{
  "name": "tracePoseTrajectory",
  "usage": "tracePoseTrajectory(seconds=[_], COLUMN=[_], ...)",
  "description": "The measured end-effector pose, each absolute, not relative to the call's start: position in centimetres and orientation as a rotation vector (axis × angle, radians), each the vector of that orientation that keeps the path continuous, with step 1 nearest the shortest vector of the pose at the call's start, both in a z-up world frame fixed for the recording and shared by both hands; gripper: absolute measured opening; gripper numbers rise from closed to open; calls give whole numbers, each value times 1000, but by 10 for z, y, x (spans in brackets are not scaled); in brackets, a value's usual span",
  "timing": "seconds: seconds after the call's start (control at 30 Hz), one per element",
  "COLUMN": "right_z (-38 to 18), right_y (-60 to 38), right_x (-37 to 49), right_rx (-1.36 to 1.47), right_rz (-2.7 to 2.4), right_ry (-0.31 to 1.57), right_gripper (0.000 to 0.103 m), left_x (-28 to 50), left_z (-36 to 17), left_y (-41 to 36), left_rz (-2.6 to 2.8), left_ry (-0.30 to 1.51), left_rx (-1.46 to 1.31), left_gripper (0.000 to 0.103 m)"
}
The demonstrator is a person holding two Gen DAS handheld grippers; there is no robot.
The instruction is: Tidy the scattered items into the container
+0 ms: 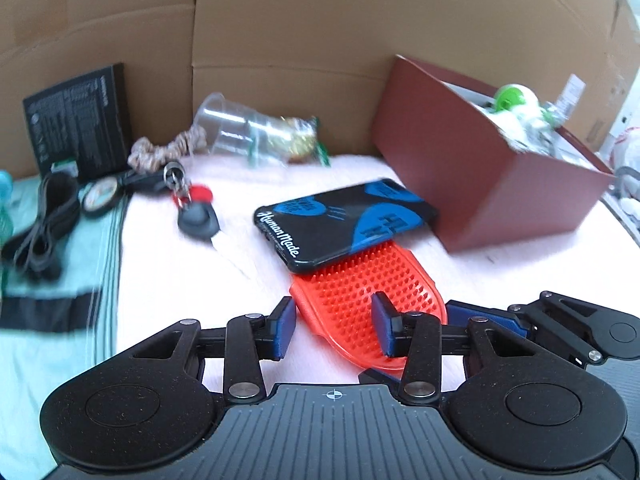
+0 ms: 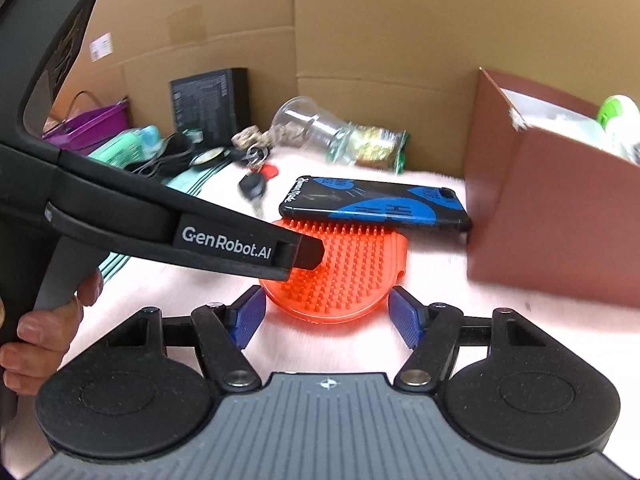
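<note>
An orange spiky silicone brush (image 1: 370, 300) (image 2: 340, 276) lies on the white cloth, its far end under a black-and-blue phone (image 1: 346, 222) (image 2: 376, 204). The brown box (image 1: 500, 184) (image 2: 560, 216) stands to the right and holds a green-and-white item (image 1: 514, 98) and other things. My left gripper (image 1: 334, 330) is open, its jaws on either side of the brush's near end. My right gripper (image 2: 326, 316) is open, just in front of the brush's near edge. The left gripper's body (image 2: 224, 240) crosses the right wrist view.
A car key with a red tag (image 1: 196, 214) (image 2: 252, 186), a tipped clear cup (image 1: 232, 130) (image 2: 308, 124), a snack packet (image 2: 376, 146), a scrunchie (image 1: 168, 150), a black booklet (image 1: 78, 122), black cable (image 1: 44, 224) and a teal cloth (image 1: 52, 280) lie left. Cardboard walls stand behind.
</note>
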State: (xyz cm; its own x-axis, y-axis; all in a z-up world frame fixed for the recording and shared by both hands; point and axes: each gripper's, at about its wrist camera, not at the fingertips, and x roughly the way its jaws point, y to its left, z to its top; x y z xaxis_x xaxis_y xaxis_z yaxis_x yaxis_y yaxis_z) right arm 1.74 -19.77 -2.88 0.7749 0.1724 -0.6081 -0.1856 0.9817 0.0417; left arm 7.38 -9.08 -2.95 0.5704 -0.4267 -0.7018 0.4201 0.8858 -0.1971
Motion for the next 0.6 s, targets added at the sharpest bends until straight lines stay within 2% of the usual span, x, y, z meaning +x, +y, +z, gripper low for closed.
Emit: tracePoseTrajectory(seconds=[0.17,0.23,0.27,0.33,0.37,0.4,0.47,0.6], right_z=[-27,-27,-27,-28,-29,-29,-28,-31], right_y=[-209,-216,-217,-217,-216,-215,-215,-216], right_x=[-22,-32,-36,-39,-39,-39,-37,-22], right_rx=[-27,-29,-27,-39,-48,-52,-57,-38], right_rz=[217,219,220,219,212,199,178,185], right_ry=[667,669,672,671,664,653,624,638], right_gripper=[73,73,73,73,77,87,90,91], left_x=[39,35,32,32,34,37,43,47], left_z=[-30,-30,-30,-28,-27,-27,-28,-30], left_y=[-88,-90,-90,-91,-91,-90,-89,-95], left_rz=[-531,-539,-537,-524,-516,-515,-517,-549], left_ry=[862,863,857,847,844,843,851,854], left_rx=[-53,-49,-40,-21,-18,-15,-15,-1], left_gripper=[40,51,51,64,67,69,69,67])
